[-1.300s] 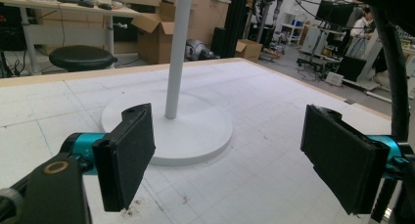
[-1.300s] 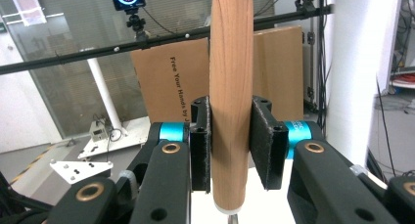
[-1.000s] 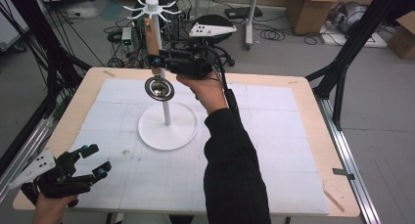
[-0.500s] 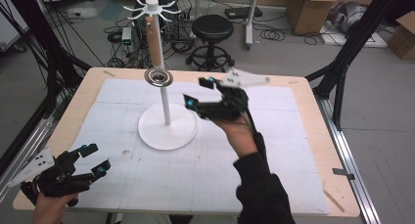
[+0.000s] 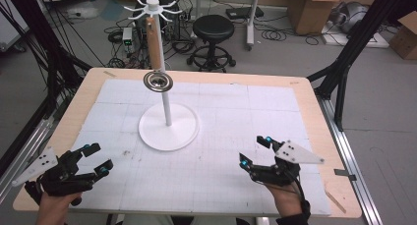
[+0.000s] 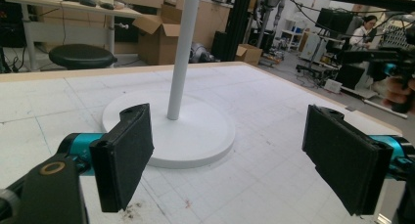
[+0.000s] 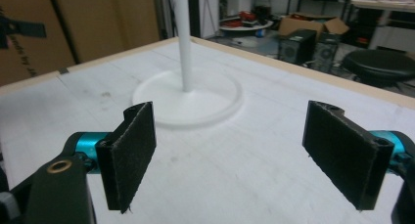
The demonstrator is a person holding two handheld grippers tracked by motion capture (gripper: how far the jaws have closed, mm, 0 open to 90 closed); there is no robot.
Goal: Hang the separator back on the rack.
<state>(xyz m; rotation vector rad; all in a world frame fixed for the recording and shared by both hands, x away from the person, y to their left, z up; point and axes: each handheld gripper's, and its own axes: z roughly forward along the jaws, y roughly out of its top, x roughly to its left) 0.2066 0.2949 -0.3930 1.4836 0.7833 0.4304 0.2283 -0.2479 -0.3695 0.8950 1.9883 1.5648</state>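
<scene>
We judge the small metal strainer (image 5: 158, 81) on the white stand (image 5: 168, 126) light, stiff, slippery; grip its rim. Right claw (image 5: 255, 150) has just been opening, empty; left claw (image 5: 97, 158) apart.

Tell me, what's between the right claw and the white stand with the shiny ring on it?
Nothing. In the high view, just bare white table mat lies between the right claw and the stand. The right gripper view shows that bare stretch too.

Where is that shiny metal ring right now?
In the high view the ring hangs partway up the white stand's pole, just under the wooden sleeve, left of the table's middle, far from both grippers.
</scene>
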